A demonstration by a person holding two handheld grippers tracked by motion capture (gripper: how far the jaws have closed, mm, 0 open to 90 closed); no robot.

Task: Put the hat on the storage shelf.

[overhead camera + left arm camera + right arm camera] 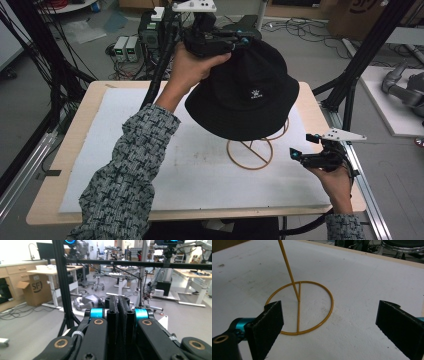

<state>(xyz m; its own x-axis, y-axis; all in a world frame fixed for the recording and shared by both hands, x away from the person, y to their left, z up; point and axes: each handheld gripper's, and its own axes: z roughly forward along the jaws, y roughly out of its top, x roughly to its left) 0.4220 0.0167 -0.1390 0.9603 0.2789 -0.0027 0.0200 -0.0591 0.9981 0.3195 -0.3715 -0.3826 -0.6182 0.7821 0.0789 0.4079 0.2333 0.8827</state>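
A black bucket hat (245, 97) with a small white logo hangs tilted over the top of a gold wire stand (250, 152), hiding the stand's upper part. My left gripper (241, 41) is above the far side of the table and shut on the hat's far edge. In the left gripper view its jaws (117, 300) are pressed together. I cannot tell whether the hat touches the stand. My right gripper (298, 155) is low at the right of the stand, open and holding nothing. In the right gripper view it (329, 312) faces the stand's base ring (322, 322) and thin stem.
A white foam mat (150, 165) covers the wooden table (75, 130). Black frame posts (367, 50) rise at the right and left. Electronics boxes (127, 47) and cables lie on the floor behind. A grey robot arm (405, 90) lies at the far right.
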